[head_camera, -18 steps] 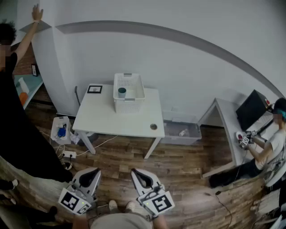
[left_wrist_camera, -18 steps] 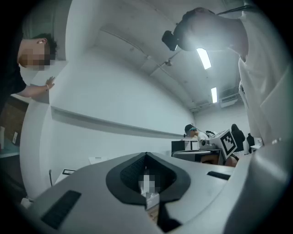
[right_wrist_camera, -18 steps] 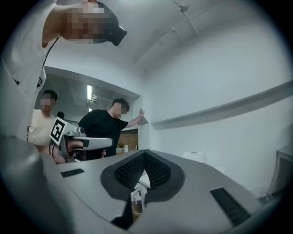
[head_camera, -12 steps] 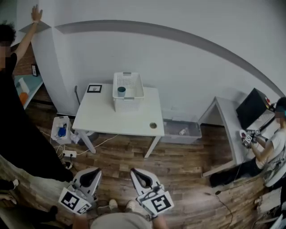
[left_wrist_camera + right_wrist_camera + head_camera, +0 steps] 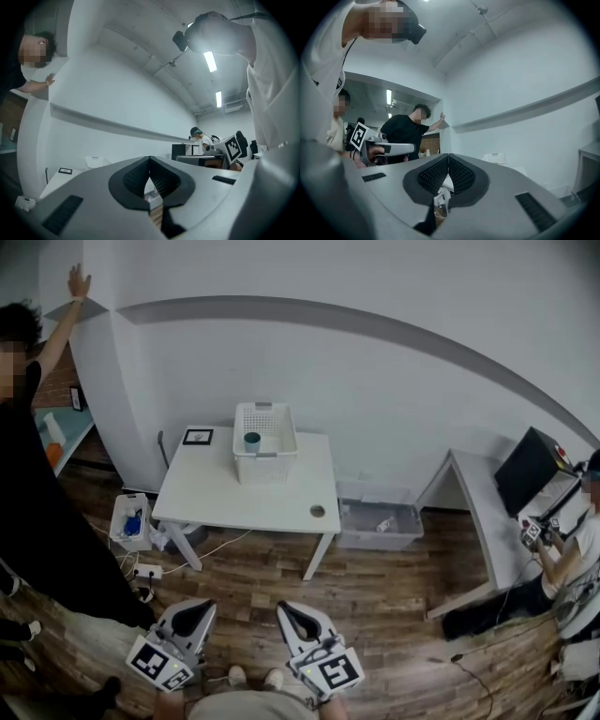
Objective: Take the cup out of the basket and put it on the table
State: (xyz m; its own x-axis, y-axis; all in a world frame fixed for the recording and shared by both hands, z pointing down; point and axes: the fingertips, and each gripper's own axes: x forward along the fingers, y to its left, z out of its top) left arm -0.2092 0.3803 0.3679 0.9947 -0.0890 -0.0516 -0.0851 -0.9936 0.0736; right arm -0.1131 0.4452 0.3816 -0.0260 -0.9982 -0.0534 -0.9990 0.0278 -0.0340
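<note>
A dark teal cup [image 5: 252,440] stands upright in the left part of a white slatted basket [image 5: 266,457], at the back of a white table [image 5: 244,493] across the room. My left gripper [image 5: 197,610] and right gripper [image 5: 287,612] hang side by side at the bottom of the head view, far short of the table. Both point level toward it. In the left gripper view the jaws [image 5: 149,159] meet with nothing between them. The right gripper's jaws [image 5: 448,157] are likewise shut and empty. The basket [image 5: 494,158] shows small and far off.
A small framed picture [image 5: 198,436] lies at the table's back left. A person in black [image 5: 37,474] leans on the wall at left; another [image 5: 574,549] sits at a desk at right. A grey bin [image 5: 380,521] and a white box [image 5: 129,518] flank the table.
The head view has shifted a little, so the table and basket sit slightly lower in the picture. Both grippers stay shut near the bottom edge.
</note>
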